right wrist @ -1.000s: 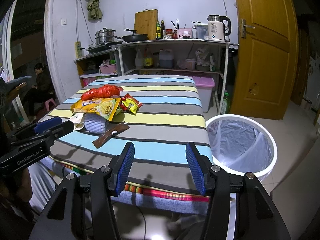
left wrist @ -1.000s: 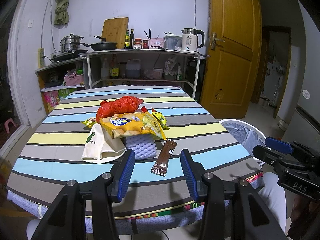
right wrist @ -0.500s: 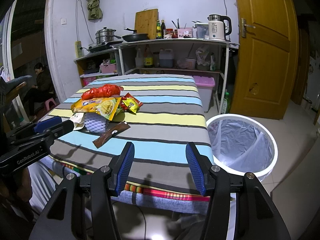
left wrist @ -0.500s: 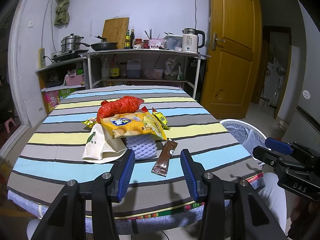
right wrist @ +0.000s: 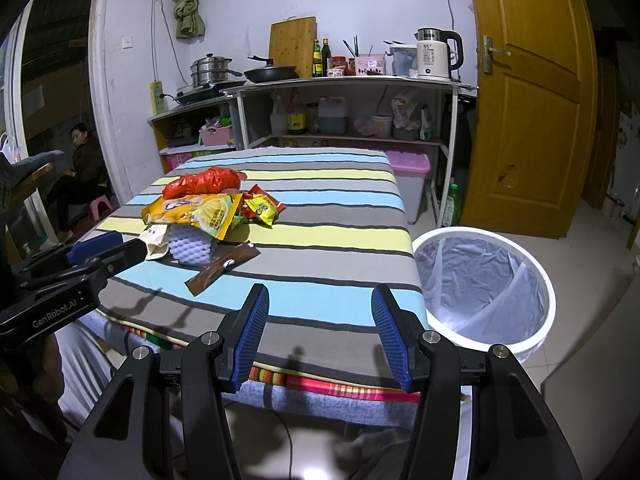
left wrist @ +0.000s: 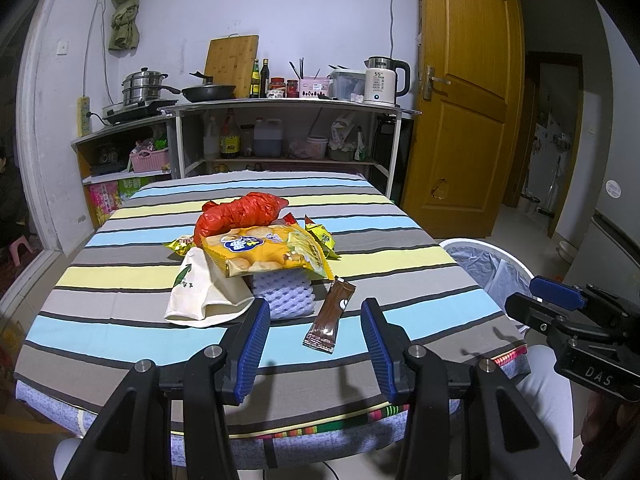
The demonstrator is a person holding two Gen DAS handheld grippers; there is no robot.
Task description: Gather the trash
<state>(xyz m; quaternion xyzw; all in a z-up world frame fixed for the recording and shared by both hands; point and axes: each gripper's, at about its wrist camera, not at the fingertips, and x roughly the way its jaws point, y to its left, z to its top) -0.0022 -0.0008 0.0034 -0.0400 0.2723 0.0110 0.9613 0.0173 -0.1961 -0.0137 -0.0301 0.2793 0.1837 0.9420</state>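
- Fingers (left wrist: 256, 344) of left gripper (left wrist: 314, 344) spread wide, nothing between them; they hang over the near edge of the striped table (left wrist: 120, 304), with the brown sachet (left wrist: 330, 316) seen in the gap and not touched.
- Right gripper (right wrist: 320, 332) also spread apart and empty, hovering off the table's near corner, bin side.
- Change against the earlier frames: almost none. Both grippers sit where they were, the pile is undisturbed, only a tiny drift of view. Judgement: task not started, no piece collected yet.
- Trash pile sits mid-table: yellow snack bag (left wrist: 264, 252) on top of the lilac foam pad (left wrist: 282, 296), red plastic bag (left wrist: 240, 212) behind the snack bag, cream paper bag (left wrist: 204, 296) left of the foam pad, small yellow-red wrappers (left wrist: 320, 238) right of the snack bag.
- Sachet lies alone on the table, in front of the pile, closest to the left gripper; likely first pick.
- White bin (right wrist: 484, 288) with clear liner stands on the floor just beside the table's right edge, looks empty as far as visible.
- Kitchen shelf with kettle (left wrist: 386, 80) behind the table, not involved.
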